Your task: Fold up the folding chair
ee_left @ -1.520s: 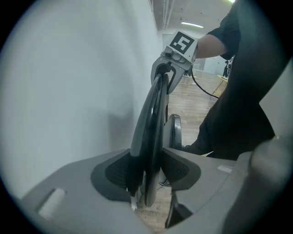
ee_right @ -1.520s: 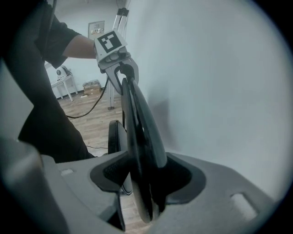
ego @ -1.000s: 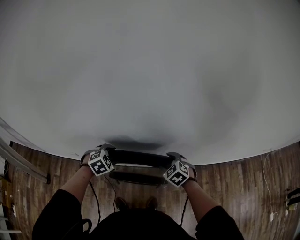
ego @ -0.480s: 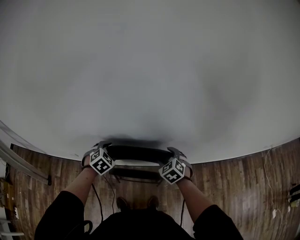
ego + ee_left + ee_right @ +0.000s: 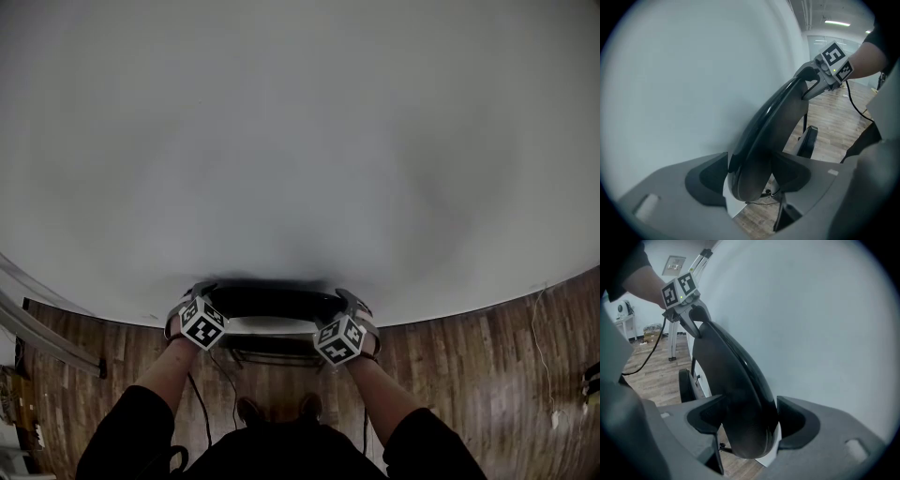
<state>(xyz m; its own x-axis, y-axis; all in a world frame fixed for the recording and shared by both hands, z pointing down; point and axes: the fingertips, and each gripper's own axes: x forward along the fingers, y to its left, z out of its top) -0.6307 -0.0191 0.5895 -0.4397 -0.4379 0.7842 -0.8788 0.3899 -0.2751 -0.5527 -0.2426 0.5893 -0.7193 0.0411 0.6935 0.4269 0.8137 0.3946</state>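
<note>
The folding chair's black curved backrest (image 5: 272, 302) stands close against the white wall (image 5: 300, 141). Its black seat (image 5: 272, 349) hangs below, edge-on. My left gripper (image 5: 202, 291) straddles the backrest's left end (image 5: 773, 126). My right gripper (image 5: 349, 298) straddles the right end (image 5: 726, 366). Both pairs of jaws have just been opening with the backrest between them. In the right gripper view a sliver of wall shows between the rim and one pad (image 5: 797, 420). In the left gripper view the pads (image 5: 710, 180) sit loosely beside the rim.
Wood floor (image 5: 469, 356) runs along the wall's foot. A metal frame (image 5: 47, 328) lies at the left, and cables (image 5: 192, 398) trail from the grippers. The person's shoes (image 5: 246, 408) stand just behind the chair.
Both hands and the chair's top have shifted toward the wall. The right hand has also drifted a little left. The chair now sits closer against the wall.
</note>
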